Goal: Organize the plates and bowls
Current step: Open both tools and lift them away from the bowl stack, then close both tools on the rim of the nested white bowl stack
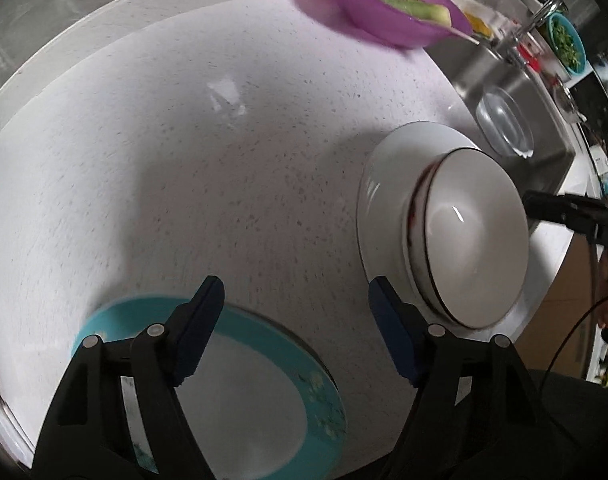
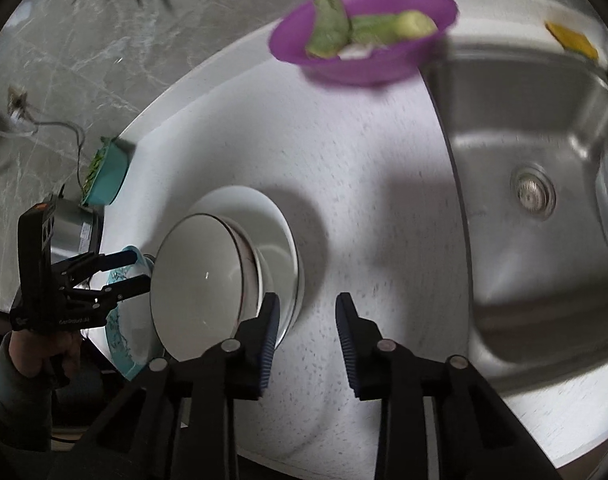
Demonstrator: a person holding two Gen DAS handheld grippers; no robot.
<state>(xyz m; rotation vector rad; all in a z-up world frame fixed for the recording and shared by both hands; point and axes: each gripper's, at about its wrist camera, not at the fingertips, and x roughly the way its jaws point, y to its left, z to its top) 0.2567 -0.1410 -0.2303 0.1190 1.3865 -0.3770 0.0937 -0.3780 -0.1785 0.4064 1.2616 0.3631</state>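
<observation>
My left wrist camera is looking steeply down onto the speckled white tabletop [image 1: 224, 160], hovering close above a teal-rimmed plate [image 1: 304, 376]. My right wrist camera is tilting down less steeply, facing the same tabletop [image 2: 364, 200] with the stainless steel sink [image 2: 544, 160] to its right. Both views are sharing the white bowl with a dark rim line [image 1: 472, 236] [image 2: 200, 280] on its white plate, and the purple plastic bowl of green vegetable pieces [image 1: 388, 16] [image 2: 364, 40] farther off.

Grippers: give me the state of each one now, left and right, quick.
Left gripper: open, empty, over the teal-rimmed plate.
Right gripper: open, empty, beside the white bowl that sits on the white plate.
</observation>
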